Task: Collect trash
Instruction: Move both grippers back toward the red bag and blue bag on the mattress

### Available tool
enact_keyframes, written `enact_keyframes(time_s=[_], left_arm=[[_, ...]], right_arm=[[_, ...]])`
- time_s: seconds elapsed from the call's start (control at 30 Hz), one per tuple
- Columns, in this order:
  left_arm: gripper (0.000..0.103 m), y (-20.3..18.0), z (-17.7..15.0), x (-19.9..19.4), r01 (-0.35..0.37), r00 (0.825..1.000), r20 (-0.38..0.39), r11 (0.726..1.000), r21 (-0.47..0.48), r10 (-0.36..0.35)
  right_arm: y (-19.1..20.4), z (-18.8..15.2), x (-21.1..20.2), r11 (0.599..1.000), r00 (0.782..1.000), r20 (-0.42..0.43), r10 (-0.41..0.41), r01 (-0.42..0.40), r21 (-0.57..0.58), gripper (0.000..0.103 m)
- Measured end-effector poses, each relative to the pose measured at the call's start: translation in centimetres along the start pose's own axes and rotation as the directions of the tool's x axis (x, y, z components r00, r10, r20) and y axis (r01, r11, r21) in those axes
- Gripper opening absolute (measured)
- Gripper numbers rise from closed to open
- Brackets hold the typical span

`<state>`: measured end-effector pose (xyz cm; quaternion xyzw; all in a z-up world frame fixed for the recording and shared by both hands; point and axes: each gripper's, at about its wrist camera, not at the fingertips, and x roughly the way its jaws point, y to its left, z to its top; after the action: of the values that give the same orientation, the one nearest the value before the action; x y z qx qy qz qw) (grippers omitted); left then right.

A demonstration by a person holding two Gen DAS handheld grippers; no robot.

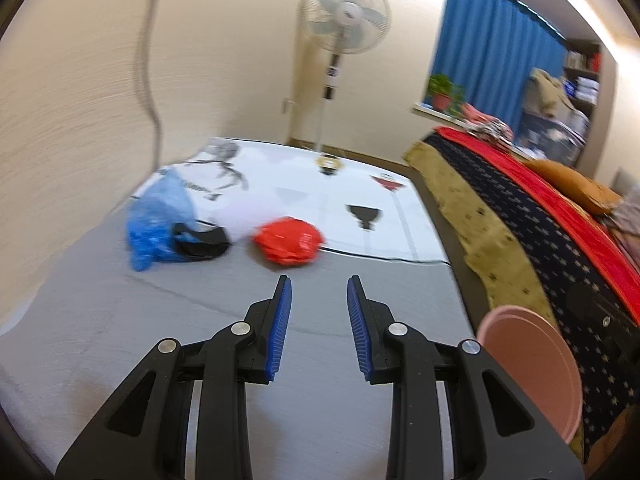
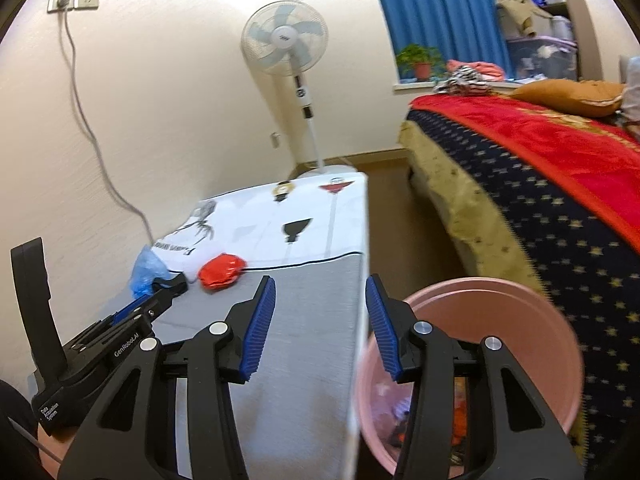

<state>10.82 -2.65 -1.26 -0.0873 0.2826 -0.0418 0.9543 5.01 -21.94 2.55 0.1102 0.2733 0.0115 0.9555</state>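
A: Trash first. We see a red crumpled bag (image 1: 288, 242) on the table (image 1: 160, 320), at 12 o'clock from our left gripper (image 1: 319, 292). Not touching it.

B: And the blue bag (image 1: 158, 222)?

A: At 10 o'clock, w/ a black thing (image 1: 200, 240) just beside it. Both sit near the wall.

B: Are our grippers holding anything?

A: No. Left fingers are apart, nothing btwn them. Right gripper (image 2: 320, 290) is the same, fingers wide apart, over the table's edge.

B: Where's the pink bin (image 2: 532, 340)?

A: On the floor btwn the table and the bed (image 2: 560, 200), at 3 o'clock from our right gripper. Some bits are inside, too blurry to tell what.

B: What's behind?

A: A white fan (image 2: 285, 40) at 12 o'clock, blue curtain (image 2: 440, 12) at 1.
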Motion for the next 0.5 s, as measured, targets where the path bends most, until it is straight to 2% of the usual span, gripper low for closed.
enact_keyframes(time_s=[0.23, 0.5], left_arm=[[0.029, 3.5, 0.8, 1.6, -0.105, 0.994, 0.014, 0.992, -0.065, 0.106], [0.029, 6.4, 1.4, 3.8, -0.185, 0.983, -0.003, 0.974, -0.127, 0.186]], right_arm=[[2.4, 0.4, 4.4, 0.995, 0.994, -0.022, 0.103, -0.103, -0.006, 0.046], [4.9, 1.0, 9.7, 0.982, 0.98, -0.063, 0.188, -0.188, 0.004, 0.046]])
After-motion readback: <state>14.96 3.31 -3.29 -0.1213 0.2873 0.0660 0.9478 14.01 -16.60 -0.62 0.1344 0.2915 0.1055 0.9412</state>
